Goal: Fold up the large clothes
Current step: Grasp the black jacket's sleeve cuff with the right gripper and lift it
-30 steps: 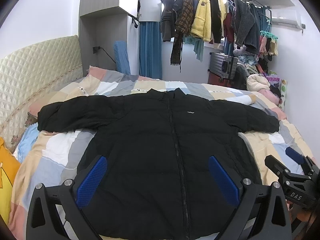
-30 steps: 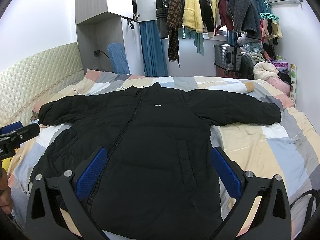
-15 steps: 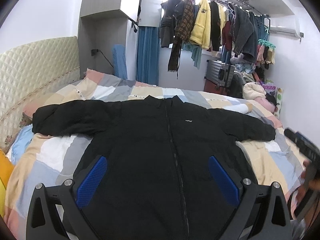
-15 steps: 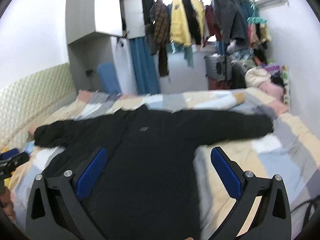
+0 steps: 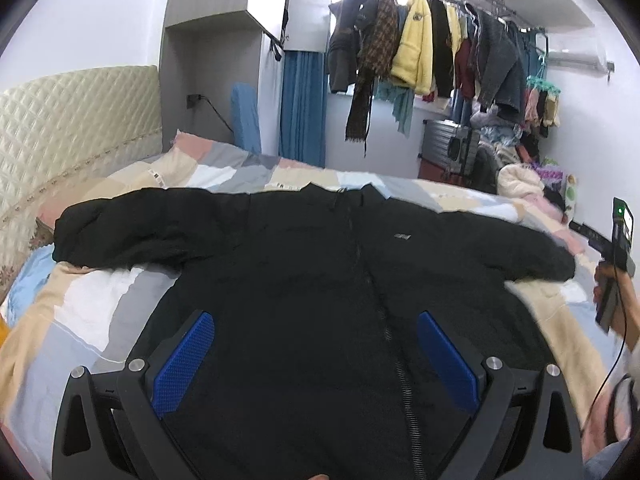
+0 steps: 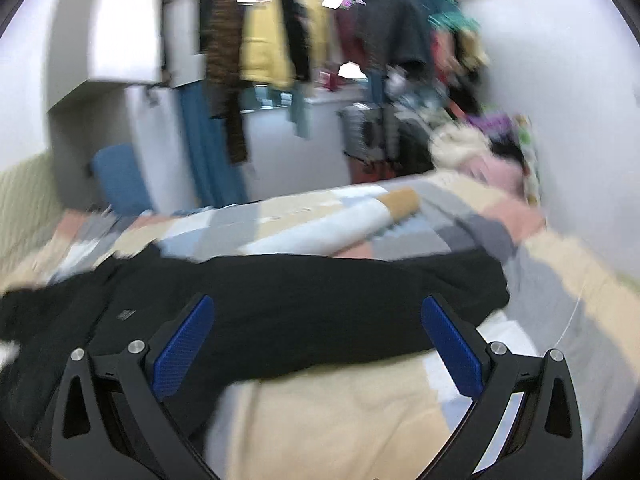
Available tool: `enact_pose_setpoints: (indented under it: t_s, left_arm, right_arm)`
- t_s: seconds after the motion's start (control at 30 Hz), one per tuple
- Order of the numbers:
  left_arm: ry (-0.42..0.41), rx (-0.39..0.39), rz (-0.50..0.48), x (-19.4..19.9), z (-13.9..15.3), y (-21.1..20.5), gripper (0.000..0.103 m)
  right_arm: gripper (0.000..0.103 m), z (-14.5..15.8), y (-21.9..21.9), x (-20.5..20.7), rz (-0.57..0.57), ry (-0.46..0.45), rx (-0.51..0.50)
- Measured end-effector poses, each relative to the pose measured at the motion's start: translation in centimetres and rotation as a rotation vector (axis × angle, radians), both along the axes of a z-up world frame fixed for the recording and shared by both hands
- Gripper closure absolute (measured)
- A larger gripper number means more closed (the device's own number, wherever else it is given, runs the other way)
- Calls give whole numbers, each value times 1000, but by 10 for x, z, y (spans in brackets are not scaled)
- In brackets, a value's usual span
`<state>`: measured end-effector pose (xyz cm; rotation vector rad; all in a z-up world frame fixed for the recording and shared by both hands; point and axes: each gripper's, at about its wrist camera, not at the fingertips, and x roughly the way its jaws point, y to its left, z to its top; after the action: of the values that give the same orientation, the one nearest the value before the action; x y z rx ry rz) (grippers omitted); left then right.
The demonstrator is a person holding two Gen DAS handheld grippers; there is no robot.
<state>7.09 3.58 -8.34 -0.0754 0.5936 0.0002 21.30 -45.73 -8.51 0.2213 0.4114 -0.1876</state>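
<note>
A black jacket (image 5: 320,280) lies flat on the bed (image 5: 92,312), front up, zipped, with both sleeves stretched out to the sides. Its long line from cuff to cuff runs left to right across the bed. The left gripper (image 5: 316,356) hangs over the bottom middle of the jacket with its blue pads wide apart and nothing in them. The right gripper (image 6: 318,344) also has its pads wide apart and holds nothing. It points at the right sleeve (image 6: 360,300), which lies sideways just ahead of it and ends in a cuff (image 6: 488,284) off to its right. The right gripper is the nearer one to that sleeve, so it looks like that sleeve gets folded in first. The right view is blurry.
</note>
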Motion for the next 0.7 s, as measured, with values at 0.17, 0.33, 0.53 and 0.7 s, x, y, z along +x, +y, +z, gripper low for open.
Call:
enact_pose_setpoints:
  t_s: [0.17,0.33,0.53,0.7]
  left_arm:
    - [47,21,42,24,-28,5,1]
    - [55,35,63,48,-44,6,1]
    - [104,38,91,73,-69,10,1]
    - [135,58,96,83,-78,6,1]
  right_arm:
    - [0,-47,-81,38,-167,20,162]
    - [2,-98,-147,45,-338,30,284]
    - [9,-137,-193,55,-366,-57,473]
    - [35,-140,-198,81,-323,-26,493]
